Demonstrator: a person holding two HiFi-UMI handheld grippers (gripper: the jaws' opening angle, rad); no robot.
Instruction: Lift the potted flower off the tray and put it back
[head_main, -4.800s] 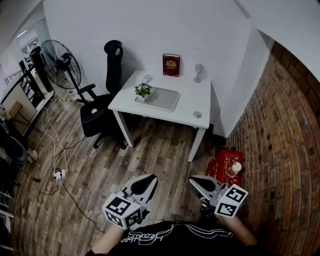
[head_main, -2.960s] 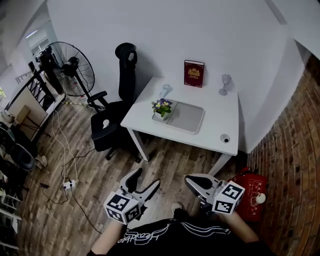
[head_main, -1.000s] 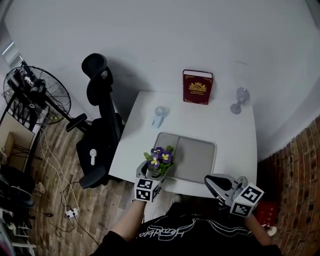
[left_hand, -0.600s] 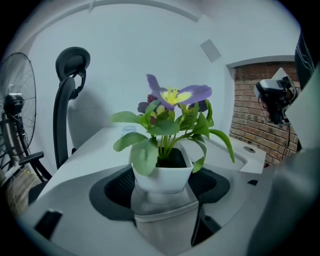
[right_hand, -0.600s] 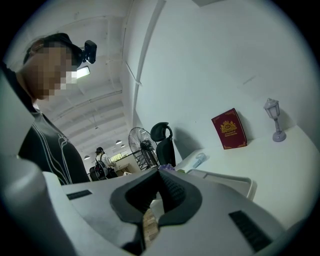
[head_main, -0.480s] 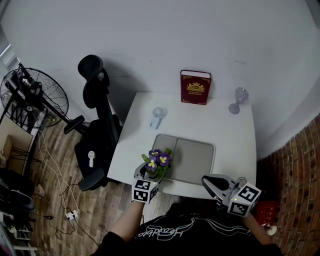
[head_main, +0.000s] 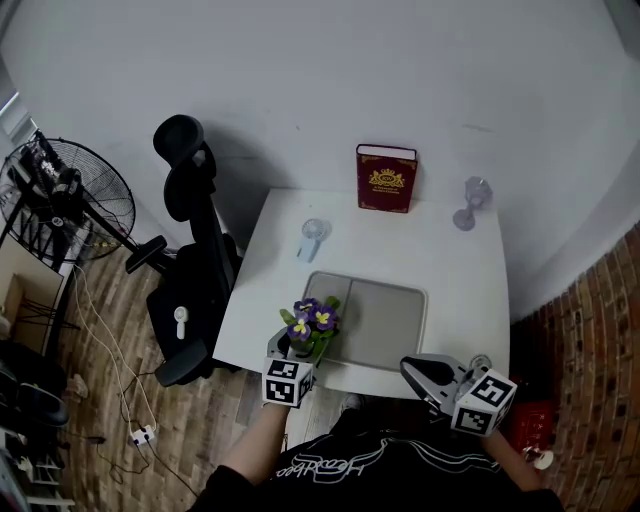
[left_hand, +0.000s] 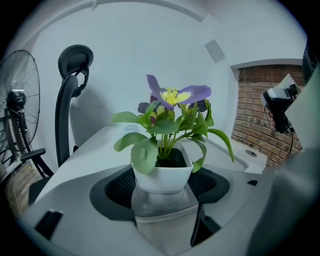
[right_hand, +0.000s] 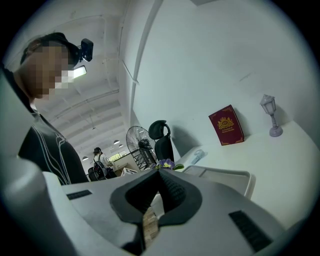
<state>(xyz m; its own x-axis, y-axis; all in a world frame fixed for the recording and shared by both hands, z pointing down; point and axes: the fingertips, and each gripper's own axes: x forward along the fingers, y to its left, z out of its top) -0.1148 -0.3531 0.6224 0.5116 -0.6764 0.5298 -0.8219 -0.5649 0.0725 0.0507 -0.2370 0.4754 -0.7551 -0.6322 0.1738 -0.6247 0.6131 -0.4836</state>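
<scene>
The potted flower, purple and yellow blooms in a small white square pot, stands at the near left corner of the grey tray. I cannot tell whether the pot rests on the tray or is just off it. My left gripper reaches in from the table's front edge. Its jaws have just been closing, and its dark pads now lie against the pot's two sides. My right gripper hovers at the front right of the table with its jaws shut and nothing in them.
On the white table a red book stands at the back, with a lilac lantern figure to its right and a small clear object behind the tray. A black office chair and a floor fan stand to the left.
The person has walked from across the room up to the table. The left gripper came around the pot and has held there for the last second; the right gripper barely moved.
</scene>
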